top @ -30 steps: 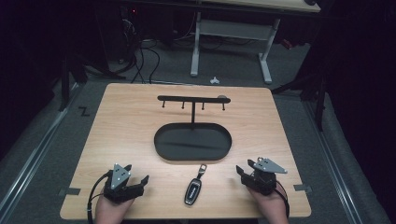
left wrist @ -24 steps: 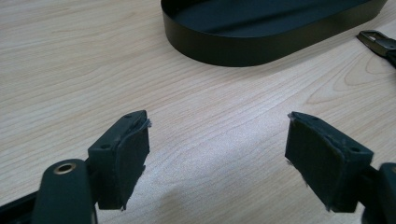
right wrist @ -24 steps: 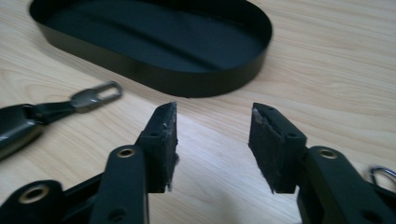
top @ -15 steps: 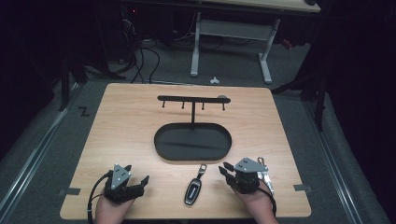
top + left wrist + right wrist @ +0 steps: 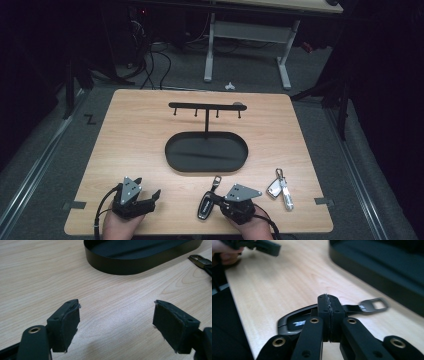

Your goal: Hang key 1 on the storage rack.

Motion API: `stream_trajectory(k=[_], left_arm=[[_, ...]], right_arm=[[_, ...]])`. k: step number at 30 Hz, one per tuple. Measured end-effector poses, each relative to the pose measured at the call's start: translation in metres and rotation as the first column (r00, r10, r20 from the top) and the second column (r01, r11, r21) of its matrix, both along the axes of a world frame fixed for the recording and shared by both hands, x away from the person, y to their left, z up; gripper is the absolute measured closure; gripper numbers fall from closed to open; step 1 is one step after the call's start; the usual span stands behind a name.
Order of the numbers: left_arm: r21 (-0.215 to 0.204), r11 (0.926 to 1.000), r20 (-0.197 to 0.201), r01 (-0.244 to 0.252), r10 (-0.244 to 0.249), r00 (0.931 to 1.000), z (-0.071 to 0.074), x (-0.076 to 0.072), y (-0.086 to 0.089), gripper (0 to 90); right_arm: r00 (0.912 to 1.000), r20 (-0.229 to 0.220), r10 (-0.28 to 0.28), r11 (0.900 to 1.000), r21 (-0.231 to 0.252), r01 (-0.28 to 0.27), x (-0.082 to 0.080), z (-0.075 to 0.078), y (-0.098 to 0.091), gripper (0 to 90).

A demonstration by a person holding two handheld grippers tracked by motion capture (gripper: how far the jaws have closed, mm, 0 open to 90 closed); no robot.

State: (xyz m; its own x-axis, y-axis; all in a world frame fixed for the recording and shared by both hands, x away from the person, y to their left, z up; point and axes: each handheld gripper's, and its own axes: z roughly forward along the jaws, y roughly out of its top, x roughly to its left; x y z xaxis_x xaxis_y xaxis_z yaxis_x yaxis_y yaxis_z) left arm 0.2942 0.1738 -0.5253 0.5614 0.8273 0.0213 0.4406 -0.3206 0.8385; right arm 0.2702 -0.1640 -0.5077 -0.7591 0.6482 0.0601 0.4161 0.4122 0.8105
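- Right tongs point(image 5: 216, 199) sit at the near edge of the wooden surface point(image 5: 130, 135); the jaws have just been closing and now stand pressed pad to pad, nothing between them.
- In the right gripper view the shut tongs point(image 5: 329, 305) hang just over a dark car key fob point(image 5: 294, 322); whether the pads touch it cannot be told.
- The fob's face bears a pale mark, too blurred to read. Its strap ends in a metal clasp point(image 5: 374, 305) just beyond the tongs' tips.
- In the high view the fob point(image 5: 206, 205) lies just left of the right tongs, its strap pointing away toward the tray.
- Left tongs point(image 5: 150, 197) are open, jaws wide apart over bare wood, holding nothing; well to the left of the fob.
- Black oval tray point(image 5: 175, 150) with a hook rack point(image 5: 206, 106) stands beyond both tongs.
- A second, silver key point(image 5: 279, 187) with its ring lies right of the right tongs, apart from them; no legible writing on it.
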Motion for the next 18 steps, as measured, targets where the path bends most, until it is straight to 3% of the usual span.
stream_trajectory(k=[7, 12, 18], left_arm=[[0.0, 1.0, 0.0, 0.003, -0.003, 1.0, 0.0, 0.001, 0.0, 22.0], [-0.001, 1.0, 0.0, 0.009, -0.009, 1.0, -0.001, 0.001, -0.001, 22.0], [-0.002, 0.9999, -0.002, 0.015, -0.015, 0.9999, -0.001, 0.001, -0.002, 21.9]], right_arm=[[0.9986, -0.021, 0.048, 0.9955, -0.08, -0.05, -0.004, -0.011, 0.014, 90.0], [0.9996, -0.015, 0.024, 0.9953, -0.093, -0.026, -0.003, -0.012, 0.009, 90.0], [0.9992, -0.03, -0.027, 0.9955, -0.092, 0.024, 0.003, -0.012, -0.011, 90.0]])
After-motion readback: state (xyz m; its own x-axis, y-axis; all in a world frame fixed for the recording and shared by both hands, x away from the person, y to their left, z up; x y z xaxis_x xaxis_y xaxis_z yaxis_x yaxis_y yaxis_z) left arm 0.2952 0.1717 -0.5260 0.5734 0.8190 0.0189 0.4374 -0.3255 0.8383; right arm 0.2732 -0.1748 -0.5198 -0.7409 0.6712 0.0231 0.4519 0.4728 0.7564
